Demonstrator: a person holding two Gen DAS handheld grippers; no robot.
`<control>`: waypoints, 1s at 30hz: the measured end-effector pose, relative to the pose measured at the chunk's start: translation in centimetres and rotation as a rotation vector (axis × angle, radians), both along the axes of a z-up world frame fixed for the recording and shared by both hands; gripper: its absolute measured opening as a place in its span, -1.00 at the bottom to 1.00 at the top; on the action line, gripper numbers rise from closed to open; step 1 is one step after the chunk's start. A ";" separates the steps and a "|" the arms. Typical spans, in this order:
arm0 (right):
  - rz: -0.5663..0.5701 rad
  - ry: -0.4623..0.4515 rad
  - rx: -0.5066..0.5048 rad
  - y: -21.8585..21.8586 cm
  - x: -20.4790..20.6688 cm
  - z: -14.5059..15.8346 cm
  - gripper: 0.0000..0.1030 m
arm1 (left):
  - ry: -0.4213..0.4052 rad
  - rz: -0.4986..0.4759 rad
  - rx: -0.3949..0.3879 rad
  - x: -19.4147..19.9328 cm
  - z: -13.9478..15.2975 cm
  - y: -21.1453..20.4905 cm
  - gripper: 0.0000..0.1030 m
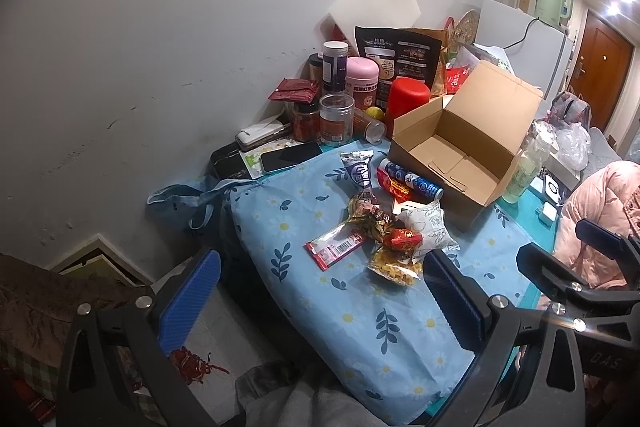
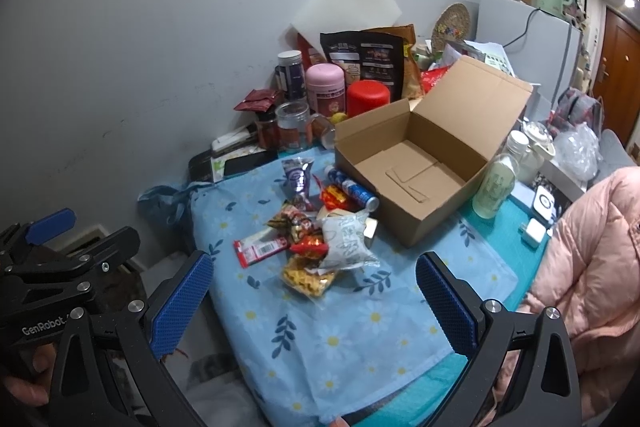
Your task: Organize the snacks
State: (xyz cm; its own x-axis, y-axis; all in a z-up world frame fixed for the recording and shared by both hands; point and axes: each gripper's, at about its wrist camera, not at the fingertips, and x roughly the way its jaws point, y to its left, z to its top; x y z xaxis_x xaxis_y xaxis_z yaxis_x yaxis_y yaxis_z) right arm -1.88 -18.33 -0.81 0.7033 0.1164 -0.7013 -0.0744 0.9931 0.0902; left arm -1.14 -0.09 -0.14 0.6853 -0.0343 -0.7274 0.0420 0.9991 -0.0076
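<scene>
On the blue flowered cloth, a heap of snacks is lying just beside an open cardboard box, which is sitting bare inside with its lid tilting back. Both grippers are hovering short of the heap, apart from it: the left gripper is holding its blue fingers wide with nothing between them, and the right gripper is doing likewise. Jars are standing behind, against the wall.

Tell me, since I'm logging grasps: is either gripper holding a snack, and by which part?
Nothing is held. The left gripper and right gripper are both open, short of the snack pile.
</scene>
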 end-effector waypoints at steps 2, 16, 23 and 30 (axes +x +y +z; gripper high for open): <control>-0.002 0.005 0.001 -0.1 0.1 -0.2 1.00 | 0.004 -0.003 0.000 0.2 -0.1 -0.1 1.00; -0.002 0.075 0.029 -0.5 2.4 -3.0 1.00 | 0.088 -0.042 -0.042 3.2 -2.4 -0.1 1.00; -0.012 0.144 0.058 -1.0 4.8 -5.5 1.00 | 0.174 -0.057 -0.069 6.2 -5.2 0.1 1.00; -0.016 0.209 0.069 -1.6 7.6 -7.9 1.00 | 0.233 -0.065 -0.127 9.1 -7.8 0.4 1.00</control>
